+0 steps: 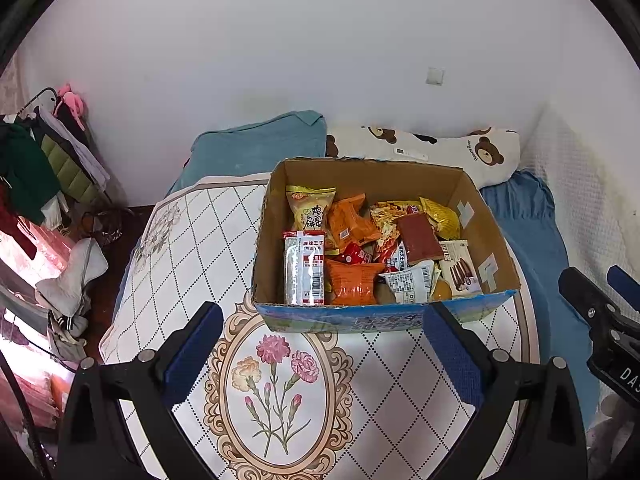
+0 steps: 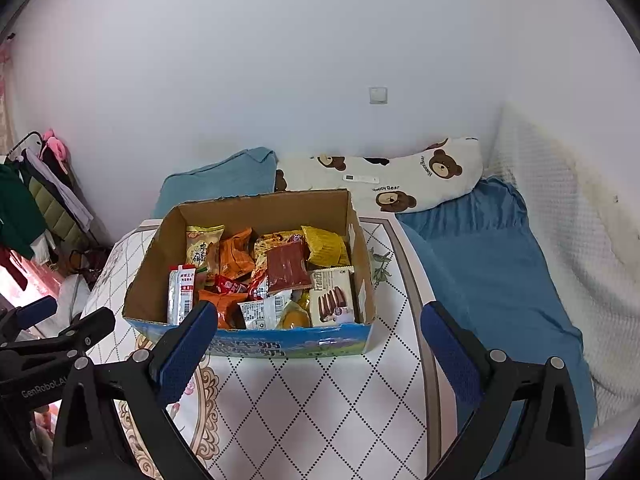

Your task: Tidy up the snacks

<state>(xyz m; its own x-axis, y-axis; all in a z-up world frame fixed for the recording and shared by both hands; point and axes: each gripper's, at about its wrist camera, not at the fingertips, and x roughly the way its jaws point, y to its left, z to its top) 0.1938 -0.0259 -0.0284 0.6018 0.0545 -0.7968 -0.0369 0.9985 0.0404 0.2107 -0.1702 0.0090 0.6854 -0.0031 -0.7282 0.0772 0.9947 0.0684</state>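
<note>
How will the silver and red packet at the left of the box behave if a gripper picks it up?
The silver and red packet stands upright against other snacks, so it probably holds some shape. Its shiny foil looks smooth, so it may slip between the pads. It looks flat and thin, so likely light; neighbours in the cardboard box might shift.

The box point(image 1: 276, 216) is matt brown cardboard with a glossy printed front. Its packets point(image 1: 304, 268) are shiny foil and plastic. The tablecloth point(image 1: 168, 248) looks smooth.
</note>
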